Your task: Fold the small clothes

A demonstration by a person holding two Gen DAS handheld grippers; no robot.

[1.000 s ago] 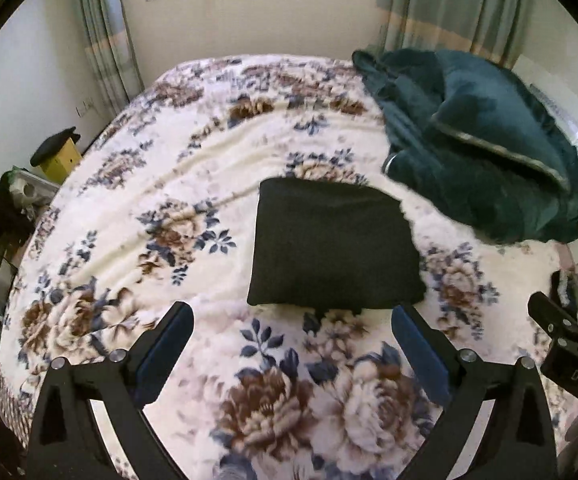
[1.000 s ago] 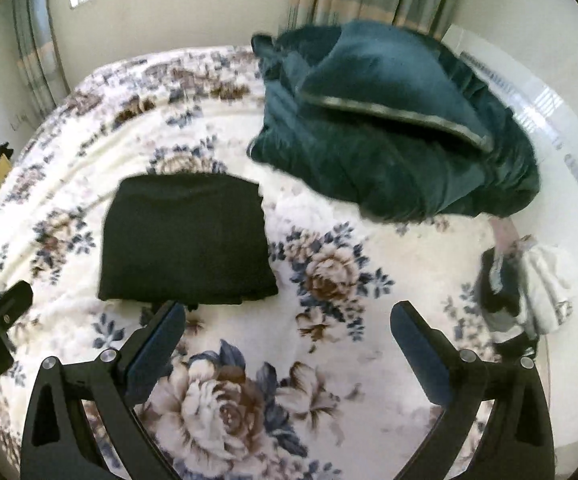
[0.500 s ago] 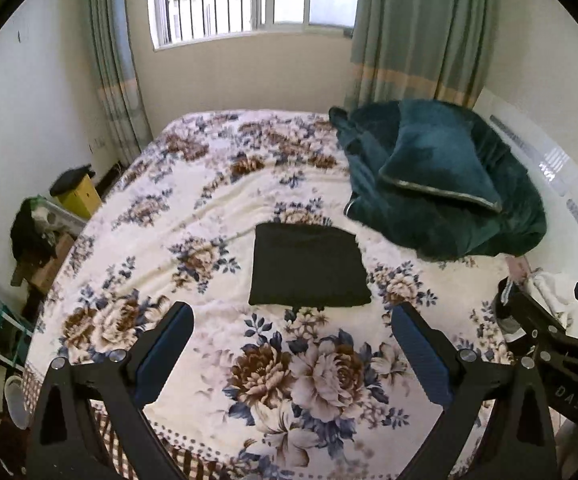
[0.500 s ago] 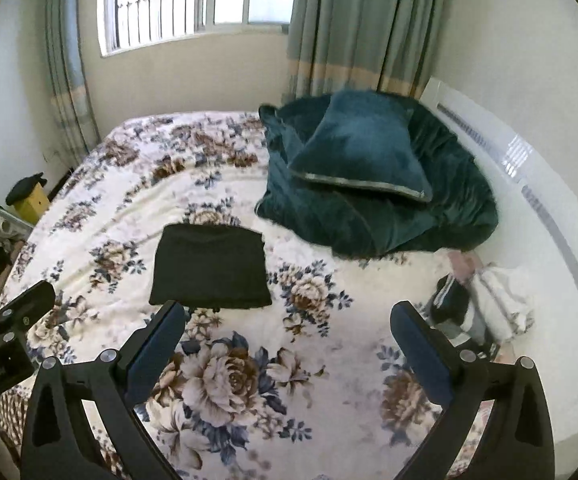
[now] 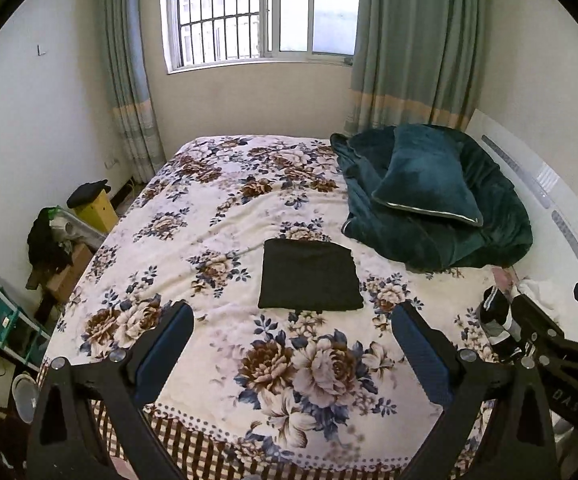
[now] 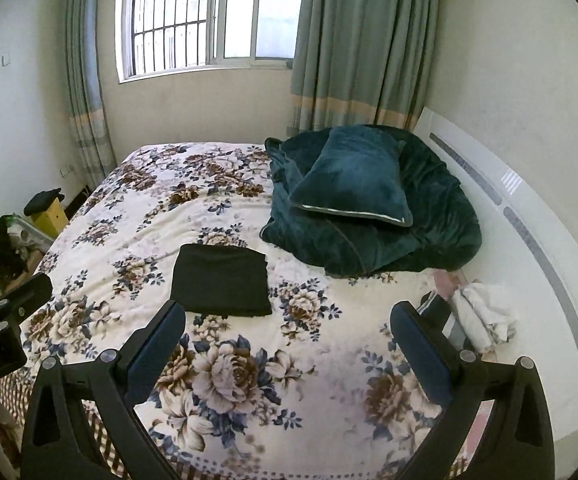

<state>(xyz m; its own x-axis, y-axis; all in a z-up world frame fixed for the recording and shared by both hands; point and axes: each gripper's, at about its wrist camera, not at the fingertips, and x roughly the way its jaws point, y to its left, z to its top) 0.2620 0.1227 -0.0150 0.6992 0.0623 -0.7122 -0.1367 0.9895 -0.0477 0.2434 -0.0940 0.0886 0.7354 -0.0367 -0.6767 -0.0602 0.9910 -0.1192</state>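
A folded black garment (image 5: 309,276) lies flat as a neat rectangle in the middle of the floral bed cover (image 5: 225,208); it also shows in the right wrist view (image 6: 221,280). My left gripper (image 5: 293,344) is open and empty, held well back above the bed's near edge. My right gripper (image 6: 289,340) is open and empty too, held back to the right of the left one. Each gripper shows at the edge of the other's view. Neither touches the garment.
A dark green blanket and pillow (image 5: 429,200) are heaped at the right of the bed. Small white and dark clothes (image 6: 477,312) lie by the white headboard (image 6: 529,248). Boxes, a yellow stool (image 5: 93,204) and clutter stand left of the bed.
Both grippers have pulled far back and up from the bed; the folded black garment now looks small and distant, and window and walls have come into view. The garment has not moved.
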